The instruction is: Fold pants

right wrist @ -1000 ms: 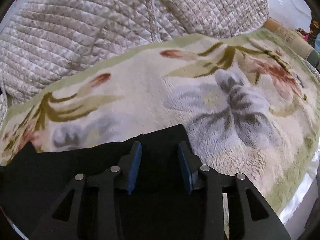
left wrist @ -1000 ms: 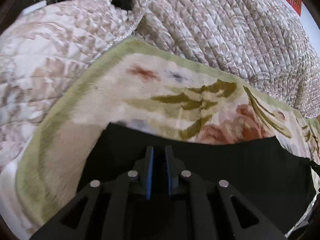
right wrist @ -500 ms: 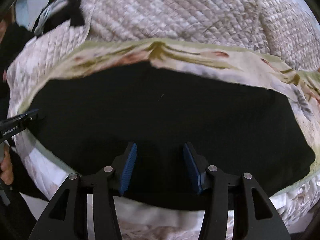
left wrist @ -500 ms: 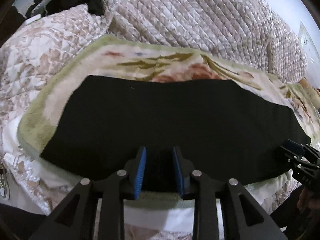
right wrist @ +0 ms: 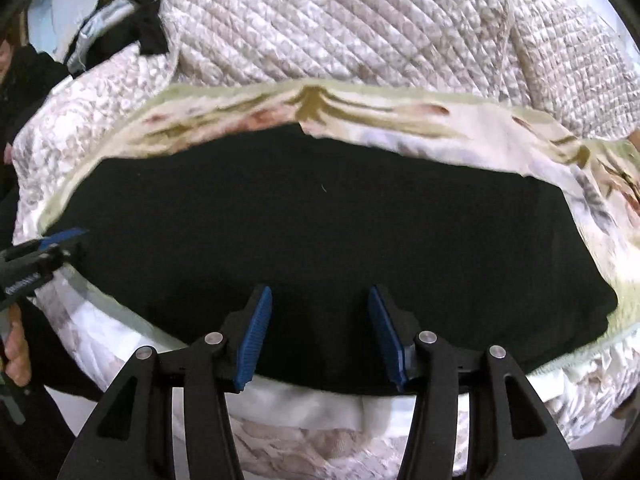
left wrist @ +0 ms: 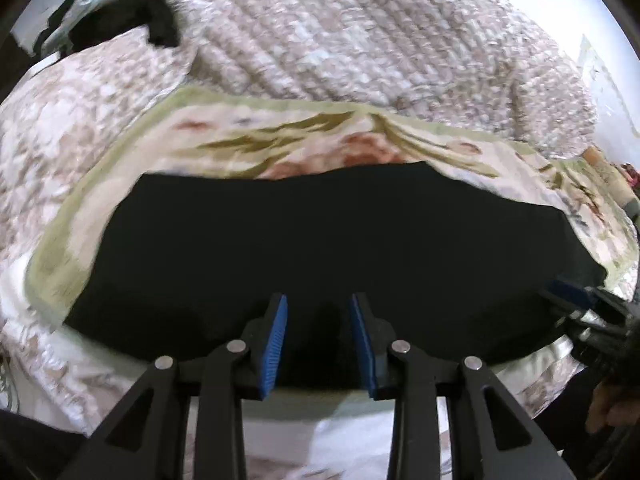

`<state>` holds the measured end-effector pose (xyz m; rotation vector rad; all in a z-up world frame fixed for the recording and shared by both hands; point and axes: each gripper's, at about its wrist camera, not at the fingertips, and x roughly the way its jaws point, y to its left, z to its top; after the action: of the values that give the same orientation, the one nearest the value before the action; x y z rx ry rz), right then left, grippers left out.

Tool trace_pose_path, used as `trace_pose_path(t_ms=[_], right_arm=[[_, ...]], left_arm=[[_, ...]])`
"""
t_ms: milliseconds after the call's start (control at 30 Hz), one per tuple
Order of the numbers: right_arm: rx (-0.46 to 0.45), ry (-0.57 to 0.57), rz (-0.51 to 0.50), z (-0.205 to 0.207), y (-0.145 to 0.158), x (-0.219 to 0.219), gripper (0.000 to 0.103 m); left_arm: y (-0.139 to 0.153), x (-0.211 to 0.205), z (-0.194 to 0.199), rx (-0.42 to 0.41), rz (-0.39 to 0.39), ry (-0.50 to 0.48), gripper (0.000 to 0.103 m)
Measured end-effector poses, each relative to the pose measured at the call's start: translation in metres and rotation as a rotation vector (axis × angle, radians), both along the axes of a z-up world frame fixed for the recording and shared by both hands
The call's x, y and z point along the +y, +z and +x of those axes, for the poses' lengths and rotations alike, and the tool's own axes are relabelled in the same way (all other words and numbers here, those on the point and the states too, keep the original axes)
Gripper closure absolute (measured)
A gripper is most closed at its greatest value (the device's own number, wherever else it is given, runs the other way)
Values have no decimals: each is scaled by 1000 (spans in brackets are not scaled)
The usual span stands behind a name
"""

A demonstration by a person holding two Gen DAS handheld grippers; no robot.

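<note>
Across the floral blanket [left wrist: 120,184] black pants [left wrist: 320,248] lie flat, long fold done; both grippers have let go and backed off to the pants' near edge since a second ago; left gripper [left wrist: 319,340] and right gripper [right wrist: 320,332] gape, holding nothing; next fold needs the pants' ends, with blanket margin beyond each; quilt [right wrist: 360,24] bunched behind pants.

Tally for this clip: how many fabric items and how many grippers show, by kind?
Black pants: 1
Floral blanket: 1
Quilted covers: 1, possibly more; seams unclear
Dark clothing heap at far left: 1
Grippers: 2, left gripper and right gripper, both open
Total: 6
</note>
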<state>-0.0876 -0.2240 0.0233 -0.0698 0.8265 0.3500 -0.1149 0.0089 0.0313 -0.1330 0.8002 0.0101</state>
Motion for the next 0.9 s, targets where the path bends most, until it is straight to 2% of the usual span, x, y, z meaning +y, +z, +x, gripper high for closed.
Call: trace_pose_path(t_ms=[100, 167, 267, 333, 367, 433, 500, 567, 700, 900], right_arm=[[31, 56, -16, 1, -9, 14, 52], [32, 57, -32, 2, -12, 13, 52], [22, 3, -12, 14, -4, -2, 52], [25, -14, -25, 31, -1, -5, 52], [34, -2, -1, 41, 0, -4, 52], [57, 7, 11, 59, -1, 1, 59], [70, -5, -6, 75, -5, 1, 59], [79, -75, -29, 95, -7, -12, 59], [74, -232, -36, 110, -8, -50, 59], [15, -289, -43, 103, 2, -60, 61]], left_arm=[[-8, -17, 8, 32, 10, -47, 68], [-14, -23, 10, 52, 25, -58, 68], [-7, -22, 21, 39, 42, -72, 67], [1, -16, 37, 24, 52, -45, 67], [2, -11, 45, 19, 59, -32, 67], [1, 5, 65, 41, 57, 18, 67], [-2, 19, 78, 64, 53, 60, 67], [-9, 34, 85, 100, 62, 109, 67], [-13, 49, 82, 92, 57, 143, 67], [-10, 59, 78, 57, 74, 180, 67]])
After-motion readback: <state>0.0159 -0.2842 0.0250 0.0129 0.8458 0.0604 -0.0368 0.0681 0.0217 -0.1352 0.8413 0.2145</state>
